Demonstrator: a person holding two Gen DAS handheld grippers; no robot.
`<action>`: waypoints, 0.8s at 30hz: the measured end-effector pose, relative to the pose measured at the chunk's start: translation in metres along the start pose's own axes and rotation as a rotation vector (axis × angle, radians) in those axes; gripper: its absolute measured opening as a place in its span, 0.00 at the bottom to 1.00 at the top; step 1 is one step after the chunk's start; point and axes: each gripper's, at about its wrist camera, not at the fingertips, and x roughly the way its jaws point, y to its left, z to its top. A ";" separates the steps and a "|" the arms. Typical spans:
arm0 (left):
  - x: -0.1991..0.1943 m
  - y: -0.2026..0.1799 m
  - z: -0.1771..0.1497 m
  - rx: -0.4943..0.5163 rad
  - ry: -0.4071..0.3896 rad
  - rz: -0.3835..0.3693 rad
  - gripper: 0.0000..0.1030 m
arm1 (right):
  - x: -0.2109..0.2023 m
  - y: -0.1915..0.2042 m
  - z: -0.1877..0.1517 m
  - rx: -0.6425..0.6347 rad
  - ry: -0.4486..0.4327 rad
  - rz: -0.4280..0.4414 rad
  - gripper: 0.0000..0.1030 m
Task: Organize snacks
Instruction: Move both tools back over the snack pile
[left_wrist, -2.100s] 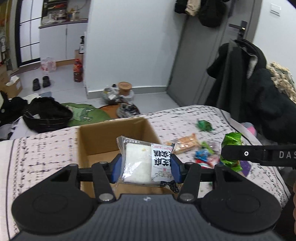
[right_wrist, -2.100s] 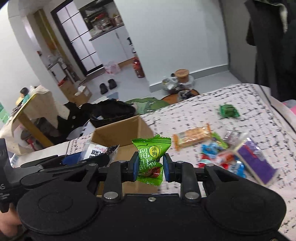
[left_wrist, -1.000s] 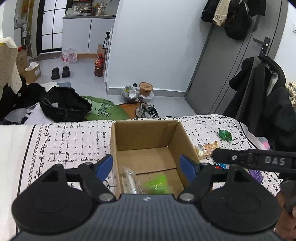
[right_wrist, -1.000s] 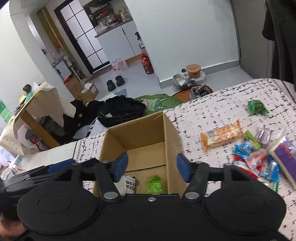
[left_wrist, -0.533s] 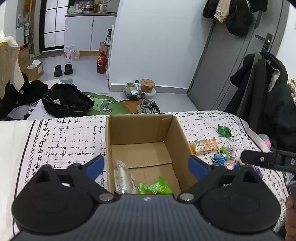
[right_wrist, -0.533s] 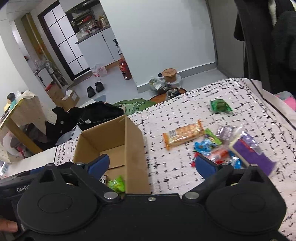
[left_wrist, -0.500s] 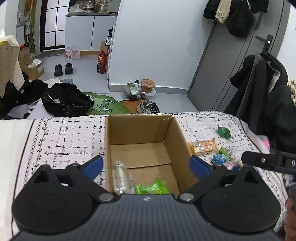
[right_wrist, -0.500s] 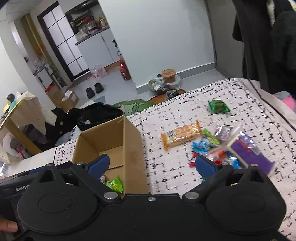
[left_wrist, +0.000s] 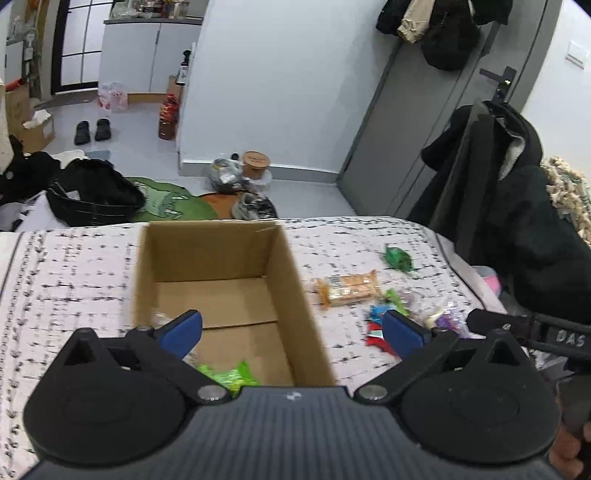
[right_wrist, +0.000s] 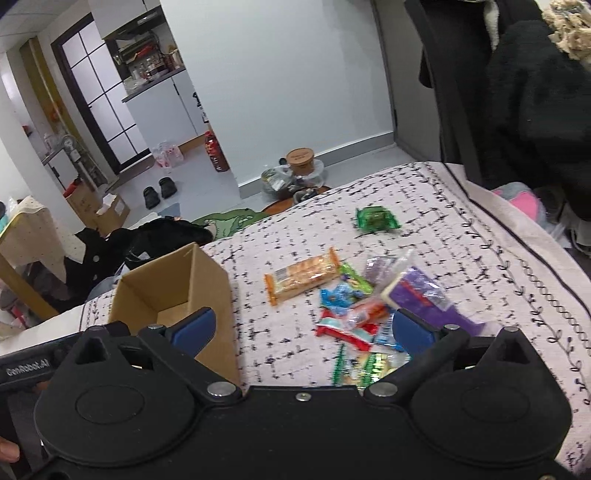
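An open cardboard box (left_wrist: 218, 258) (right_wrist: 173, 284) stands on the patterned bed cover. Inside it lies a green snack packet (left_wrist: 225, 374), with a clear wrapped packet (left_wrist: 162, 317) partly hidden behind my left finger. My left gripper (left_wrist: 291, 328) hangs wide open over the box's right wall, nothing between its fingers. My right gripper (right_wrist: 301, 325) is wide open and empty above a pile of loose snacks (right_wrist: 354, 314). In that pile are an orange cracker pack (right_wrist: 303, 278) (left_wrist: 347, 288), a purple packet (right_wrist: 424, 295) and a green candy (right_wrist: 375, 218) farther off.
Dark coats (left_wrist: 517, 229) hang at the right of the bed. Beyond the bed's far edge the floor holds a black bag (left_wrist: 92, 195), a green mat (left_wrist: 166, 201), shoes and a tub (left_wrist: 255, 162). A hand (left_wrist: 569, 446) holds the right gripper's handle.
Both grippers let go of their packets into the box and opened wide. Both views then swung right; the right gripper now sits over the snack pile instead of the box.
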 end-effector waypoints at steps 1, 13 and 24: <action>0.001 -0.004 0.000 0.003 -0.001 -0.010 1.00 | -0.001 -0.004 0.000 0.004 -0.002 -0.006 1.00; 0.024 -0.048 -0.004 0.110 0.055 -0.056 1.00 | -0.006 -0.044 0.003 0.016 0.016 -0.083 1.00; 0.051 -0.082 -0.012 0.145 0.071 -0.127 1.00 | -0.002 -0.068 0.001 -0.020 0.036 -0.104 1.00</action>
